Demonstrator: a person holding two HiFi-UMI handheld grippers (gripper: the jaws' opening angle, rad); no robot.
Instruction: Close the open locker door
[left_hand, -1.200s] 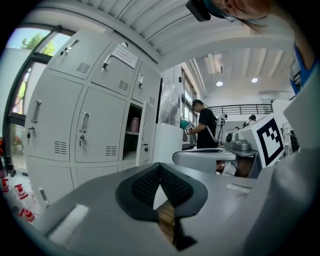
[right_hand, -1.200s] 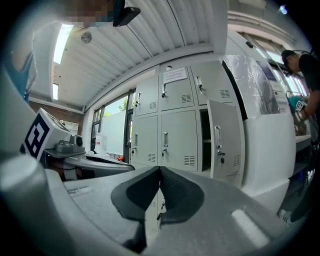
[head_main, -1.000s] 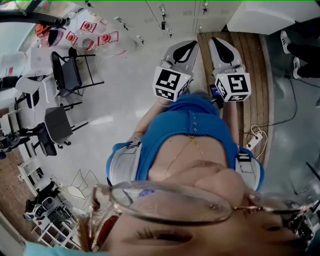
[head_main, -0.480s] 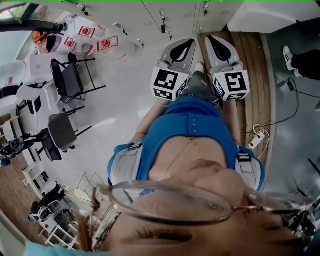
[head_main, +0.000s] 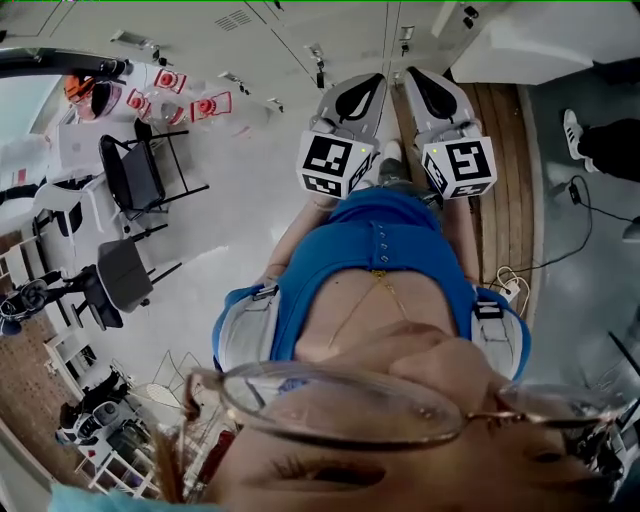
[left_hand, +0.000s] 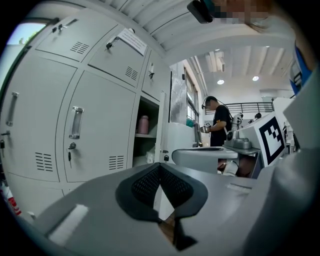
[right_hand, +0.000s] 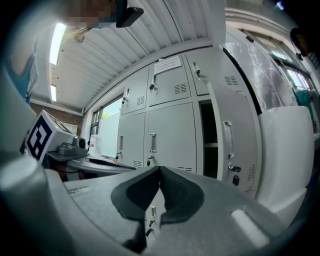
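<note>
While the door (right_hand: 231, 145) stands swung out to the right of its dark compartment (right_hand: 207, 140), nothing of the task is done: it is open, ahead of the grippers and touched by neither. The left gripper (left_hand: 160, 167) is clenched, pads together with nothing between them, and it faces the open compartment, where a pink bottle (left_hand: 143, 124) sits on a shelf. The right gripper (right_hand: 160, 170) is clenched and empty too, and faces the lockers (right_hand: 170, 135) beside the opening. What is left, I judge, is the rest of the approach, then a push on the door until it lies flush. Against the earlier head view, both grippers (head_main: 350, 105) (head_main: 432, 98) sit higher in frame, more locker front (head_main: 350, 25) shows along the top, and the chairs (head_main: 135, 175) have shifted a little. So the person has been stepping closer.
</note>
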